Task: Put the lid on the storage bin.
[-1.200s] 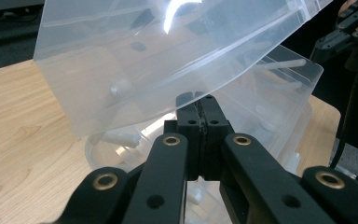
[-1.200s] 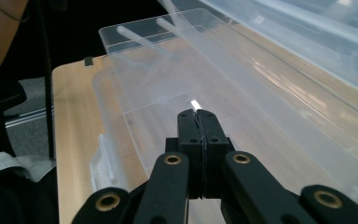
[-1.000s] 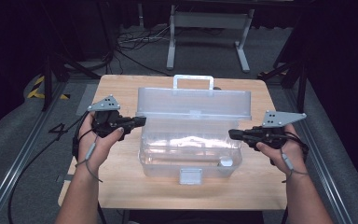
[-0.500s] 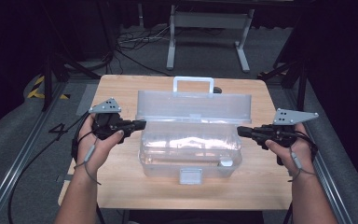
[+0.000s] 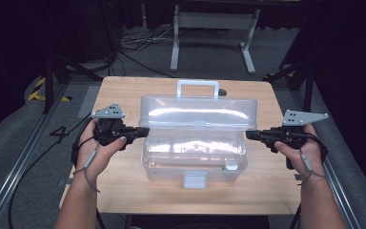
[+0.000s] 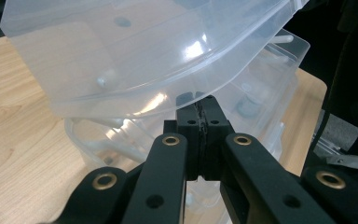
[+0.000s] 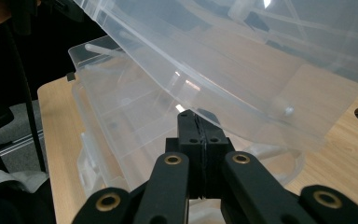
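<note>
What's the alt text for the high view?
A clear plastic box sits on a wooden table with its lid raised. A person holds the left gripper at the box's left end and the right gripper at its right end, jaws shut, each pointing in at the box.

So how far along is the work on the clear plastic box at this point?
Done: the clear box's front latch is undone and the lid stands part-raised, handle at the far side. In hand: the shut left hand-held gripper and the shut right hand-held gripper sit at the lid's two ends, seemingly propping it. Left: whether it swings fully open or shut can't be told.
</note>
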A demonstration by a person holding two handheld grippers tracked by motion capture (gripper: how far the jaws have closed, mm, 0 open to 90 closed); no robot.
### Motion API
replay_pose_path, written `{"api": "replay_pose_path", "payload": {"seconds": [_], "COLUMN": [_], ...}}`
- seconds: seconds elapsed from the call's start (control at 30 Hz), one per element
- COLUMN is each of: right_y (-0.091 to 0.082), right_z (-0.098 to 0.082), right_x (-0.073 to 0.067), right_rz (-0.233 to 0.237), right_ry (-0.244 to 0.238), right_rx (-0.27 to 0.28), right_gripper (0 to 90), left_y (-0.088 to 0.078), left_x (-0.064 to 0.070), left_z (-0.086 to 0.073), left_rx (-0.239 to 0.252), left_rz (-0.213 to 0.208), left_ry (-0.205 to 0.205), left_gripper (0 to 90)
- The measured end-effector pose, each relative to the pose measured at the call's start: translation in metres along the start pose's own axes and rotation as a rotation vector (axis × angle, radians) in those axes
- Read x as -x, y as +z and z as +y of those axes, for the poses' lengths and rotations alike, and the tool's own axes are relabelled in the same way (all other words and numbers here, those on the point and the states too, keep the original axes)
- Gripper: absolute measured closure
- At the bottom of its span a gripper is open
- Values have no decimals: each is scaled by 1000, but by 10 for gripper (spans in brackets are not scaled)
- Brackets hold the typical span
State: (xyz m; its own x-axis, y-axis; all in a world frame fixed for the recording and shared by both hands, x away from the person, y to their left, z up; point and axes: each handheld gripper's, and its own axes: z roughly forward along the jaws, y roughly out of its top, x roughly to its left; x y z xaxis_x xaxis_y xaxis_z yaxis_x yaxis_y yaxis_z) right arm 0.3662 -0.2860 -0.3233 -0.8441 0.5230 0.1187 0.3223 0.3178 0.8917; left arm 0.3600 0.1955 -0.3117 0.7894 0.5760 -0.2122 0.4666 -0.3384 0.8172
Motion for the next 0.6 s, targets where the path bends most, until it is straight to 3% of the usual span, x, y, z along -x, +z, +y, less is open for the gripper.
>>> {"api": "replay_pose_path", "payload": {"seconds": [0.37, 0.6], "right_y": [-3, -2], "right_z": [-1, -1], "right_x": [0, -2], "right_rz": [21, 39], "right_ry": [16, 24], "right_rx": [-40, -96], "right_gripper": [900, 900], "left_y": [-4, -5], "left_x": [0, 1], "left_z": [-4, -6], "left_rx": [-38, -78], "left_rz": [-6, -15], "left_ry": [5, 8], "left_gripper": [888, 888]}}
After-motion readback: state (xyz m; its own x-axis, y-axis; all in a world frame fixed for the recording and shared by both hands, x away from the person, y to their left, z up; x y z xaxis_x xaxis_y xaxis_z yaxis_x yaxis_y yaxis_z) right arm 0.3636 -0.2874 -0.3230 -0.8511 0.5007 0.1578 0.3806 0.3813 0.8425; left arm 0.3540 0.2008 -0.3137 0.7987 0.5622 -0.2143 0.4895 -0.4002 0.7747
